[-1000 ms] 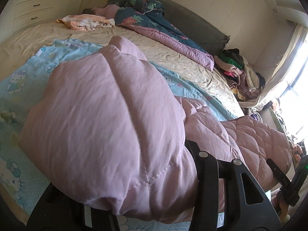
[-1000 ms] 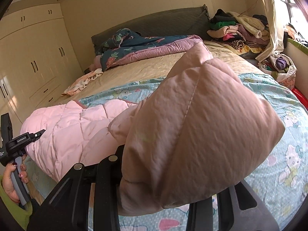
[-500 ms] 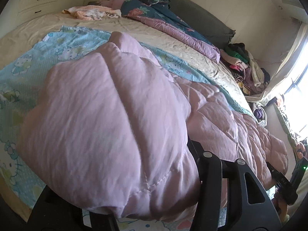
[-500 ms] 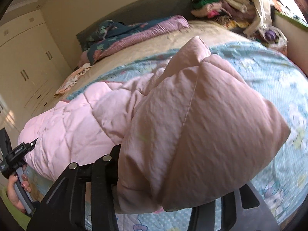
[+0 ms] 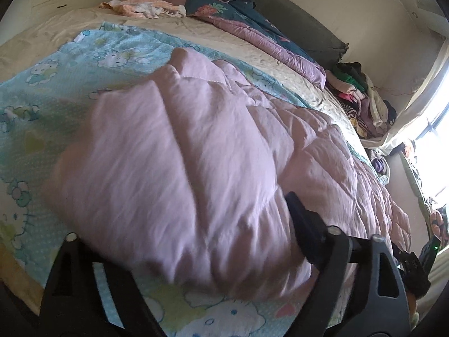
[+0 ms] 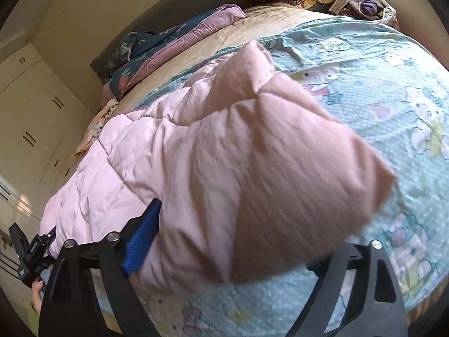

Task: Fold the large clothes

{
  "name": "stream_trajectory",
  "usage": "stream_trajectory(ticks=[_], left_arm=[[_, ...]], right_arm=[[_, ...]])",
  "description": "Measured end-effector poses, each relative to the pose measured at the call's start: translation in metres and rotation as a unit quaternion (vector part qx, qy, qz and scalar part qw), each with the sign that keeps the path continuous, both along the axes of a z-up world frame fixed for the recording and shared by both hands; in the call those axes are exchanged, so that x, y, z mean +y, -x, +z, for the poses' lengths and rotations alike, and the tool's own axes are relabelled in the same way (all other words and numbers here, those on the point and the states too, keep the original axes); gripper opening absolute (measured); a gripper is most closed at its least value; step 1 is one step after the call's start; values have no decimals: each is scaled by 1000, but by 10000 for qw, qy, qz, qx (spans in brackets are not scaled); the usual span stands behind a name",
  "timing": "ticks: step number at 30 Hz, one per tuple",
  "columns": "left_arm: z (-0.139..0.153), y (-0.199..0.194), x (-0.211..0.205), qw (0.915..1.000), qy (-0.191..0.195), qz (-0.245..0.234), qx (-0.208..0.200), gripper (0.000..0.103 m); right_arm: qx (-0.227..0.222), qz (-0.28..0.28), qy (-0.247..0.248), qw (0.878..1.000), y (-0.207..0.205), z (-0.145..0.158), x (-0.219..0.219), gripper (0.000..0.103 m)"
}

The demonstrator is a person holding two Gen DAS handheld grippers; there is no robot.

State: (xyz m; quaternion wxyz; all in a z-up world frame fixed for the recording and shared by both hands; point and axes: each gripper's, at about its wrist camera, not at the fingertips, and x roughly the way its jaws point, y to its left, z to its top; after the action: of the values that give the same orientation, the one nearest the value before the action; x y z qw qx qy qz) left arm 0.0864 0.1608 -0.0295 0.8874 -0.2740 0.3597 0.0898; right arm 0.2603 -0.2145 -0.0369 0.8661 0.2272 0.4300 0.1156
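The left gripper (image 5: 179, 252) and right gripper (image 6: 224, 258) have just been opening; both now stand wide, with the pink quilted coat (image 5: 196, 154) loose between their jaws. Judged released onto the cartoon-print sheet (image 6: 393, 90) near the bed's front edge, completing a fold.

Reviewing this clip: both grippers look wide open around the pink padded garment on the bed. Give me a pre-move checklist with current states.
1. Left gripper has just been opening, pink padded garment between the jaws: ok.
2. Right gripper has just been opening, garment corner between them: ok.
3. Garment resting on the cartoon sheet, not hanging: ok.
4. Folded edges aligned: cannot tell, the fabric fills both views.
5. Fabric free of the pads: cannot tell.
6. Clothes pile away from the fold area: ok.
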Motion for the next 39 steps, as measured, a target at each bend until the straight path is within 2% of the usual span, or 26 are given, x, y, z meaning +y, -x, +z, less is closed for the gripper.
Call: stream_trajectory(ticks=[2,4,9,14,24,32,39], left_arm=[[3,7,0,10000,-51,-7,0,90],[8,16,1,9999,-111,27,-16,93],[26,40,-1,9996,-245,102,-125,93],[54,59,-14,9966,-754,159,-300,93],[88,82,-55,9923,-1024,-330,-617,94],[95,97,-90,9865,-1282,-673,-763,94],[89,109,-118,9825,-1401,-905,-825,94]], right_arm=[[9,-52,143,9999,7,5,-3,94],[-37,-106,289,9995,16,11,-6,95],[-455,-297,667,9963,44,40,-14,97],[-1013,-272,905,9904,69,74,-12,99],[-1771,25,977,9793,122,121,2,99],[-2102,355,1239,9691,157,133,27,99],[-2259,642,1590,9589,183,126,55,99]])
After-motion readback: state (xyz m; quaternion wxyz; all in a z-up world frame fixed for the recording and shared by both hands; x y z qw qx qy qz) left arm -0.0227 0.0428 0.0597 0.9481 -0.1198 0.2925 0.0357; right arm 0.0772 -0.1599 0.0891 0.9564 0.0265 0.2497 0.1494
